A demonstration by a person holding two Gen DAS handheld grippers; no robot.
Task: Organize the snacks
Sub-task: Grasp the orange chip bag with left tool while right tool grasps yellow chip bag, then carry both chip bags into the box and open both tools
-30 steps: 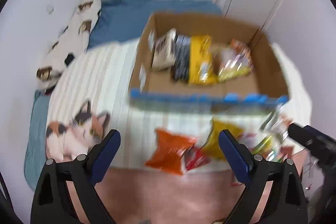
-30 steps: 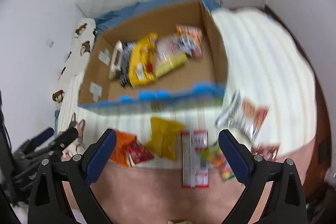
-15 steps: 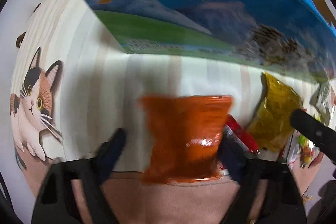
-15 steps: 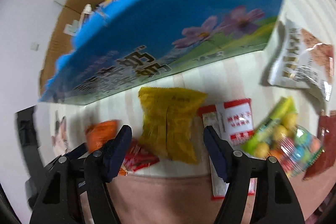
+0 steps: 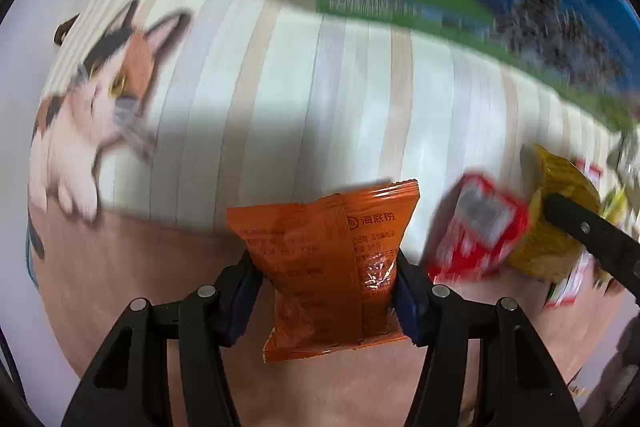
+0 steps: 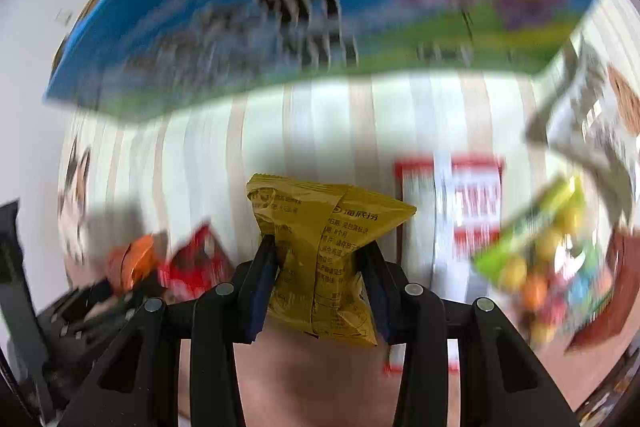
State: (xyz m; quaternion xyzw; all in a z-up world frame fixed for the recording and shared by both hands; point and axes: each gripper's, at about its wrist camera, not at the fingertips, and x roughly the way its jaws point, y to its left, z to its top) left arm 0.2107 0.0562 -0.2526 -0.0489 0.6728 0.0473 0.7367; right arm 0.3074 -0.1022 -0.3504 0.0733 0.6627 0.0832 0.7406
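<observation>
Our left tongs (image 5: pixel 326 291) clamp the crinkly orange foil snack packet (image 5: pixel 326 263); our right tongs (image 6: pixel 320 287) clamp the yellow foil snack packet (image 6: pixel 320 259), both above the striped bed cover (image 6: pixel 340 131).

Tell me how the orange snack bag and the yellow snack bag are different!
The orange bag sits in the left gripper; the yellow bag sits in the right gripper. The orange bag looks fairly flat and smooth, while the yellow bag is squeezed in and crumpled at the middle. The orange bag's top edge runs nearly level; the yellow bag's top slants. Both are small sealed packets with the same printed logo, each pinched between two fingers.
</observation>
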